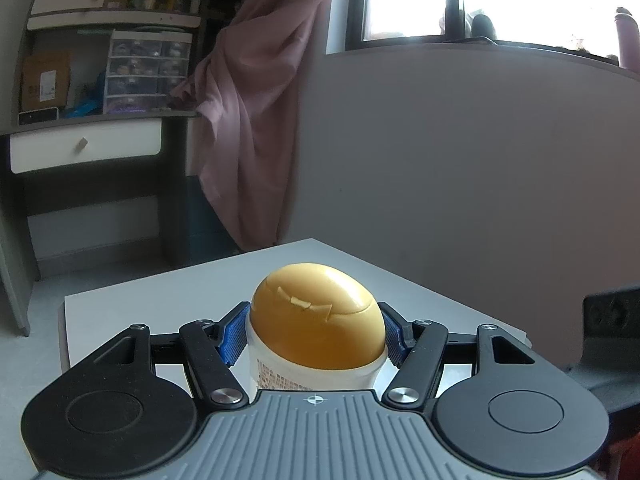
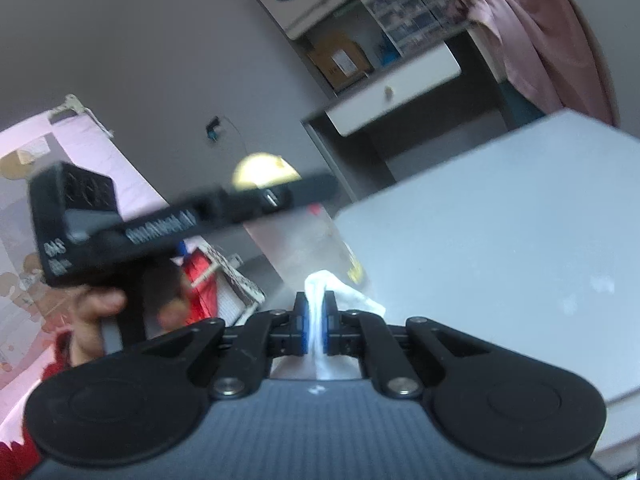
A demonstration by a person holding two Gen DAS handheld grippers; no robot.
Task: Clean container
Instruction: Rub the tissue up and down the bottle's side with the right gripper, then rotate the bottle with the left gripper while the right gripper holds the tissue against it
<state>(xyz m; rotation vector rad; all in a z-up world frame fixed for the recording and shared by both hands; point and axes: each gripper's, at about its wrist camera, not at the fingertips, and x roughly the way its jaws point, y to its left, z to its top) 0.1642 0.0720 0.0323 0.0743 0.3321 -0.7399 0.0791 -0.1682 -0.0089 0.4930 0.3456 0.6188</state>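
My right gripper (image 2: 316,322) pinches a white cloth (image 2: 340,292) at the near edge of the table (image 2: 500,220). Left of the table, my hand (image 2: 100,320) holds the other gripper (image 2: 180,216), blurred.

Container (image 1: 316,332): between my left gripper's (image 1: 316,330) pads, above the near part of the table (image 1: 160,300).
Wipe (image 2: 320,312): pinched between my right gripper's (image 2: 316,320) pads, reaching forward over the table's left edge.
Left gripper from my right view: up and left of the wipe, a hand (image 2: 94,320) below it.
Shelf unit (image 1: 100,80): far left, behind the table.
Curtain (image 1: 260,100): right of the shelves.
Window (image 1: 500,0): far right.
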